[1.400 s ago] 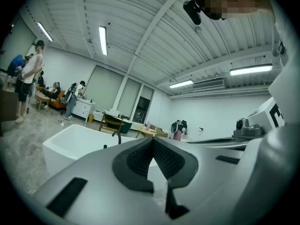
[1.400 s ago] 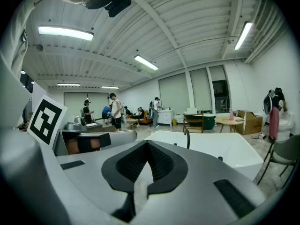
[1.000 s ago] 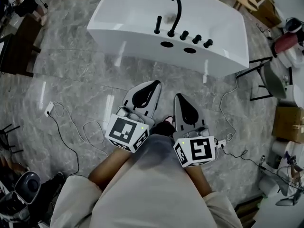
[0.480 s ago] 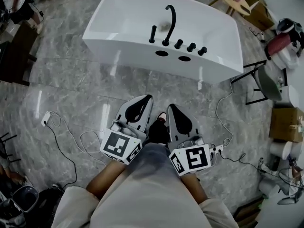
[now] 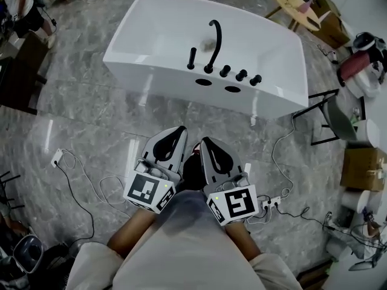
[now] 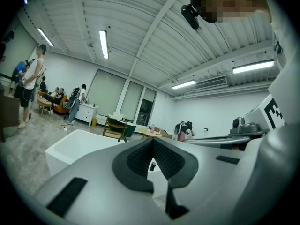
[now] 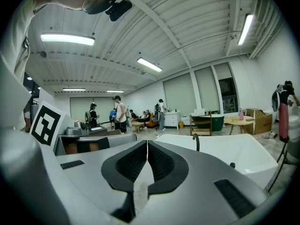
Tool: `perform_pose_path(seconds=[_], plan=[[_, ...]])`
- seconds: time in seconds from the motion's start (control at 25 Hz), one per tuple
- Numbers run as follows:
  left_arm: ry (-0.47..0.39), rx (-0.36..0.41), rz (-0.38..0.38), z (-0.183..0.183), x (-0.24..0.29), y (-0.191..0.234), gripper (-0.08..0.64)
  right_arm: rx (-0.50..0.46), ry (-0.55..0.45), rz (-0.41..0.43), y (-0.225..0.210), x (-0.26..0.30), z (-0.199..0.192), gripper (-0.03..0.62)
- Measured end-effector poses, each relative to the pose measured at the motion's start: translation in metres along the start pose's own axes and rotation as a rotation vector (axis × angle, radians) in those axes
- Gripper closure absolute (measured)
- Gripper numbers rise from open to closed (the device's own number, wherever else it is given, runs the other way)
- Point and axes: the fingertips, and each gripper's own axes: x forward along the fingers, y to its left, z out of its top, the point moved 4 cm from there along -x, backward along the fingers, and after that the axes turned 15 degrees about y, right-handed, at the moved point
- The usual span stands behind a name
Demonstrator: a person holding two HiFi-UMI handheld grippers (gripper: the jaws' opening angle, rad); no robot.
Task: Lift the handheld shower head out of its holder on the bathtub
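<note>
The white bathtub [image 5: 151, 65] stands on the marble floor ahead of me. On its near rim a short black handheld shower head [image 5: 191, 58] stands upright in its holder. It is left of the arched black spout [image 5: 215, 38] and three black knobs [image 5: 240, 75]. My left gripper [image 5: 179, 130] and right gripper [image 5: 204, 141] hang side by side well short of the tub. Both are shut with nothing between the pads. The tub [image 6: 70, 149] and spout [image 6: 123, 138] show past the left gripper [image 6: 152, 140]. The tub [image 7: 234, 153] and spout [image 7: 196, 141] show past the right gripper [image 7: 147, 142].
Cables [image 5: 84, 180] and a power strip [image 5: 271, 202] lie on the floor beside me. A black metal stand [image 5: 329, 110], a cardboard box [image 5: 363, 168] and a round wooden table [image 5: 296, 0] are at the right. People stand in the background [image 7: 121, 114].
Both grippers, still shut and side by side, have drifted left and lower in the head view. The tub and its fittings are unchanged.
</note>
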Motion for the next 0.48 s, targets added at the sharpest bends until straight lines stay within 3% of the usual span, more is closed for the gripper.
perform_pose_path(seconds=[0.48], plan=[[0.031, 0.011, 0.018, 0.036, 0.097, 0.015, 0.554, 0.019, 0.000, 0.030, -0.090, 0.046, 0.033, 0.572]])
